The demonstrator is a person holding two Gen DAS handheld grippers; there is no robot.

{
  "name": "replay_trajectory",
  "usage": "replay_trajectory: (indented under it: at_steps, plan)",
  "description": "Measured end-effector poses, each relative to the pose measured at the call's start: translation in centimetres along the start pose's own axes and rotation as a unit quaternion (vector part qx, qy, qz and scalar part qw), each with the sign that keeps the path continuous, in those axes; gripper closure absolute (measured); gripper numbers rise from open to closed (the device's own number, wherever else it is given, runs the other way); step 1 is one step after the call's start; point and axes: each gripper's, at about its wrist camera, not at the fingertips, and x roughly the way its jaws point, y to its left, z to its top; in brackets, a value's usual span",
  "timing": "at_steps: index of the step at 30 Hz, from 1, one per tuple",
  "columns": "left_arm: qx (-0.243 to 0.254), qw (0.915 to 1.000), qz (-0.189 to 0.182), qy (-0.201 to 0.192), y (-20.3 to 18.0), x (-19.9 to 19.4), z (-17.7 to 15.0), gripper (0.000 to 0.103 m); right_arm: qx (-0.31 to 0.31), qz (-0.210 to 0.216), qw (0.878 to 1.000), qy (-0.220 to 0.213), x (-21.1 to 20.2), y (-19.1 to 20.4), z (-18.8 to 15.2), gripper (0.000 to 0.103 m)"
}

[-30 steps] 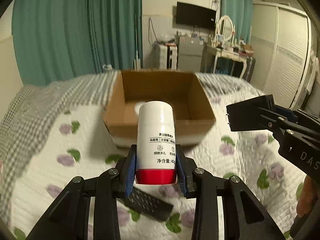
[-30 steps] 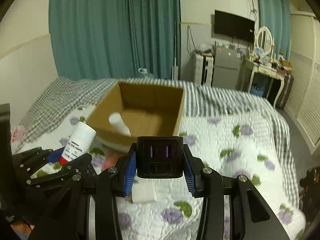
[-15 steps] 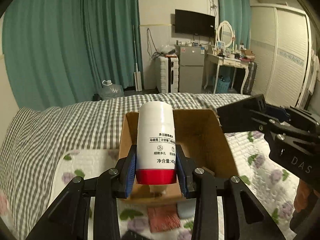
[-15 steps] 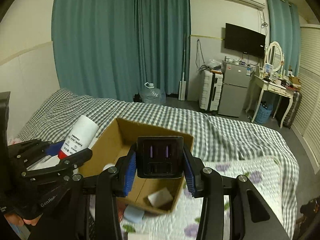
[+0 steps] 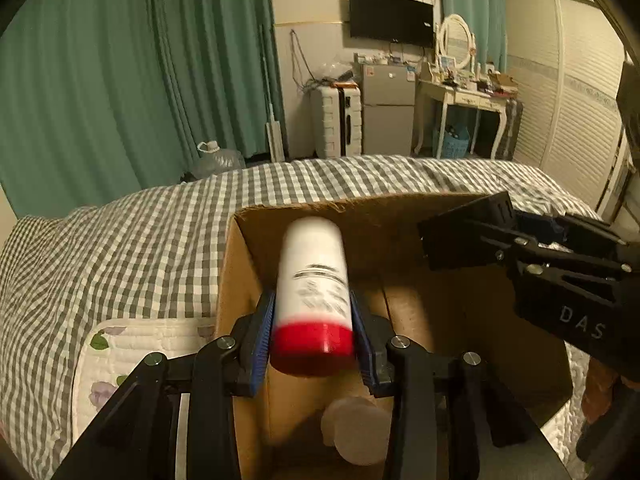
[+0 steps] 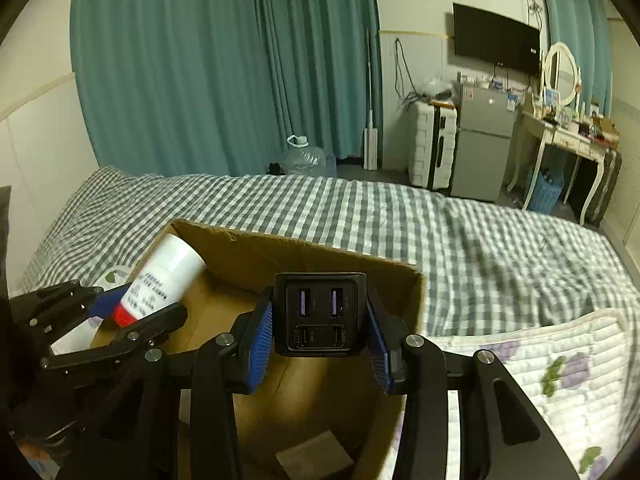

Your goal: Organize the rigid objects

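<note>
My left gripper holds a white bottle with a red cap over the open cardboard box; the bottle looks blurred and its red end sits lower between the blue pads. The bottle also shows in the right wrist view. My right gripper is shut on a black USB charger block above the same box. A pale round object and a small flat block lie inside the box.
The box sits on a bed with a grey checked cover and a white floral quilt. Teal curtains, a water jug, a small fridge and a dressing table stand beyond the bed.
Both grippers have moved forward and down over the box. The bottle has become blurred and slid lower between the left pads. The charger stays gripped.
</note>
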Motion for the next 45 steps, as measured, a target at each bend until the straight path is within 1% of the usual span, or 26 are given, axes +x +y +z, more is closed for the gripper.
replay_trajectory:
  at_steps: [1,2,4,5,7,9,11,14,19,23,25,27,30,31,32,34,36,39,41,42,43,45]
  plan:
    - [-0.003,1.0,-0.001,-0.004,0.1,-0.2,0.1,0.056,-0.001,0.001,1.0,0.002,0.2,0.1,0.0,0.061]
    - [-0.007,0.9999,-0.003,-0.008,0.2,-0.6,0.1,0.049,-0.002,0.0,1.0,-0.011,-0.4,0.2,0.1,0.06]
    - [-0.012,0.9998,-0.003,-0.016,0.3,-1.5,0.4,0.048,0.003,-0.009,0.999,-0.037,-1.8,0.2,0.4,0.042]
    - [-0.015,0.9997,0.0,-0.017,0.4,-2.0,0.5,0.048,0.01,-0.012,0.999,-0.046,-2.7,0.0,0.5,0.03]
    - [-0.018,0.9997,0.006,-0.018,0.4,-3.2,0.4,0.047,0.018,-0.01,0.998,-0.051,-4.5,-0.3,0.5,0.029]
    - [-0.022,0.9995,0.011,-0.019,0.3,-5.0,0.0,0.045,0.018,-0.02,0.998,-0.051,-6.9,-0.6,-0.1,0.029]
    - [-0.021,0.9994,0.013,-0.023,0.2,-6.7,-0.5,0.044,0.01,-0.029,0.998,-0.046,-8.6,-0.4,-0.9,0.025]
    - [-0.02,0.9993,0.014,-0.028,-0.2,-9.8,-2.1,0.041,-0.003,-0.045,0.998,-0.042,-11.7,0.1,-3.2,0.023]
    - [-0.038,0.9985,0.025,-0.029,-0.5,-14.2,-6.0,0.04,-0.018,-0.057,0.998,-0.022,-15.1,1.1,-7.5,0.023]
    - [-0.055,0.9977,0.027,-0.029,-0.1,-15.8,-8.5,0.039,-0.016,-0.052,0.998,-0.01,-16.5,1.7,-9.9,0.023]
    - [-0.065,0.9971,0.028,-0.026,-0.2,-16.1,-9.7,0.039,-0.01,-0.045,0.999,-0.002,-16.4,1.9,-11.1,0.023]
    - [-0.073,0.9966,0.032,-0.021,-0.2,-15.5,-11.1,0.039,-0.004,-0.038,0.999,0.019,-15.2,2.3,-12.8,0.023]
    - [-0.07,0.9973,0.022,-0.003,-0.7,-13.9,-13.4,0.039,-0.01,-0.045,0.996,0.07,-11.8,3.0,-15.7,0.023]
    - [-0.064,0.9976,0.028,0.003,-0.9,-13.1,-14.1,0.039,-0.012,-0.046,0.996,0.078,-11.2,3.1,-16.2,0.023]
    - [-0.059,0.9976,0.033,0.009,-1.1,-12.4,-14.7,0.039,-0.014,-0.047,0.994,0.096,-9.9,3.3,-17.0,0.023]
    - [-0.053,0.9976,0.035,0.028,-1.1,-11.1,-15.5,0.039,-0.015,-0.045,0.992,0.118,-8.4,3.5,-17.9,0.023]
    - [-0.059,0.9968,0.033,0.042,-0.8,-9.9,-16.1,0.039,-0.018,-0.036,0.99,0.133,-7.1,3.9,-18.4,0.023]
    - [-0.059,0.996,0.042,0.051,-0.5,-9.0,-16.7,0.039,-0.033,-0.035,0.987,0.152,-5.3,4.5,-19.2,0.023]
    - [-0.062,0.9959,0.037,0.055,-0.3,-8.8,-16.9,0.039,-0.039,-0.035,0.984,0.168,-4.2,4.8,-19.9,0.027]
    - [-0.061,0.996,0.033,0.057,-0.3,-8.8,-16.9,0.039,-0.042,-0.035,0.984,0.172,-3.9,4.9,-20.0,0.031]
    - [-0.06,0.9961,0.032,0.057,-0.4,-8.7,-16.9,0.039,-0.046,-0.036,0.983,0.174,-3.7,5.1,-20.1,0.033]
    - [-0.053,0.9964,0.031,0.058,-0.6,-8.7,-16.8,0.039,-0.05,-0.041,0.982,0.178,-3.6,5.2,-20.2,0.04]
